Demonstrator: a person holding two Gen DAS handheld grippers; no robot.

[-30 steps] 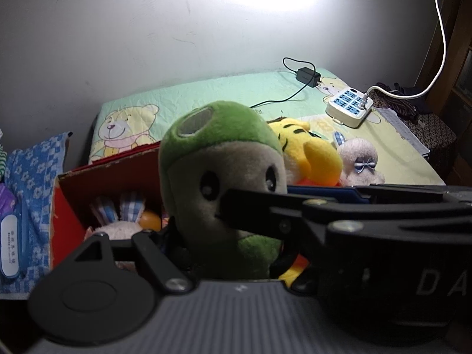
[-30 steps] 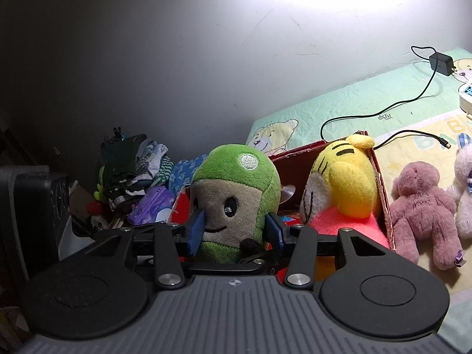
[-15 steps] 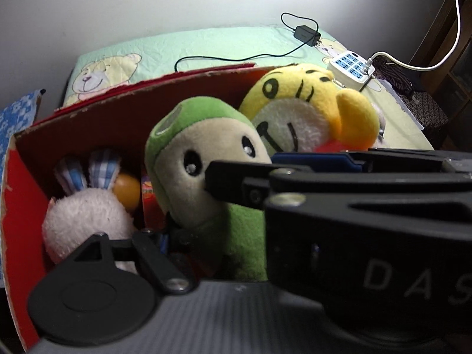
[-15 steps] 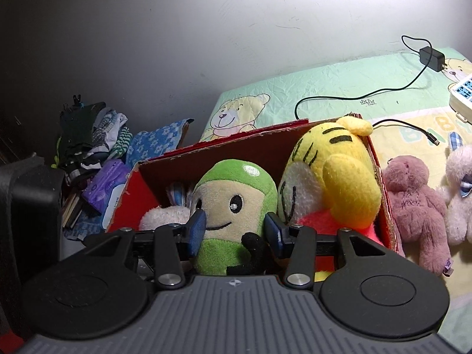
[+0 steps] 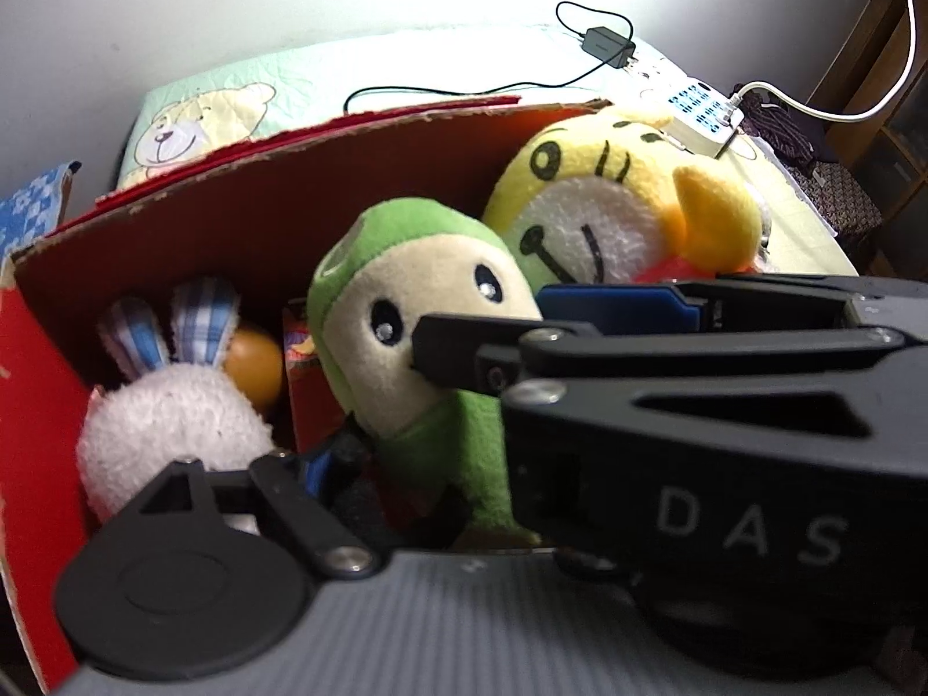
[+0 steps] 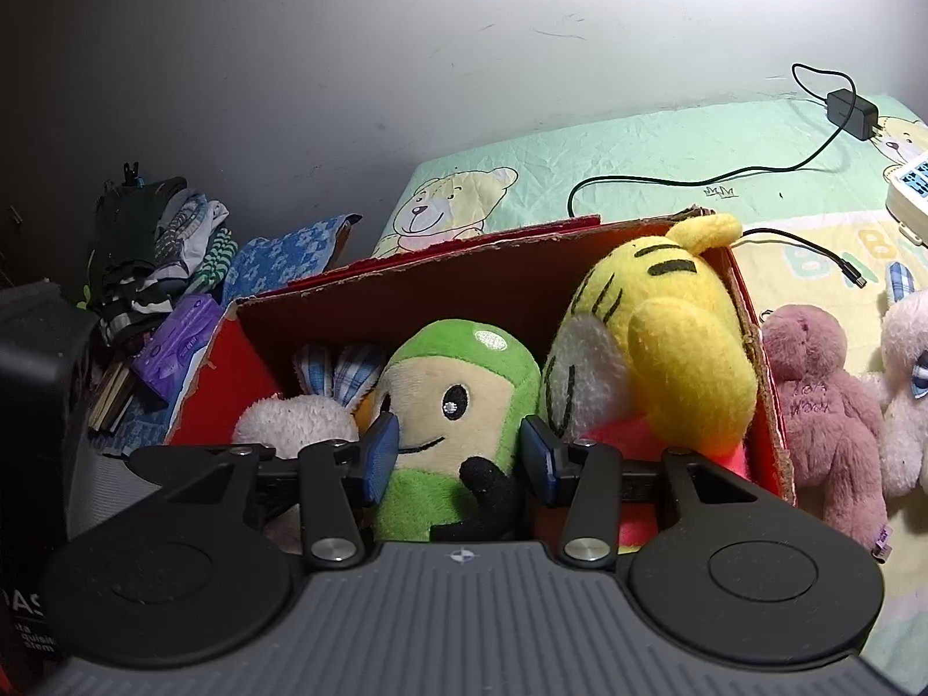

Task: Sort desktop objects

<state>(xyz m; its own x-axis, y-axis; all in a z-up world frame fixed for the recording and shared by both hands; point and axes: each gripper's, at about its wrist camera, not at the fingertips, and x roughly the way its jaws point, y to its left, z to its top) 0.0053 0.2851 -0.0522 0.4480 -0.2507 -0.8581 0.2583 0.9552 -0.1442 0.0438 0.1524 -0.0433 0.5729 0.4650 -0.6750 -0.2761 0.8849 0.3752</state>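
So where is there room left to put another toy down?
The red box is crowded: white bunny, green plush, yellow tiger. Bare quilt lies behind it, around the black cable. Right of it, the pink bear fills the space.

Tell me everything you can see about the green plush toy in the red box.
The green plush toy looks soft and fuzzy, with a green hood bearing a silvery round patch, a cream face with black embroidered eyes and a smile, a green body and a black hand. It stands upright inside the red cardboard box, between the white bunny plush and the yellow tiger plush. The right gripper has its blue pads on either side of the toy's lower face, gripping it.
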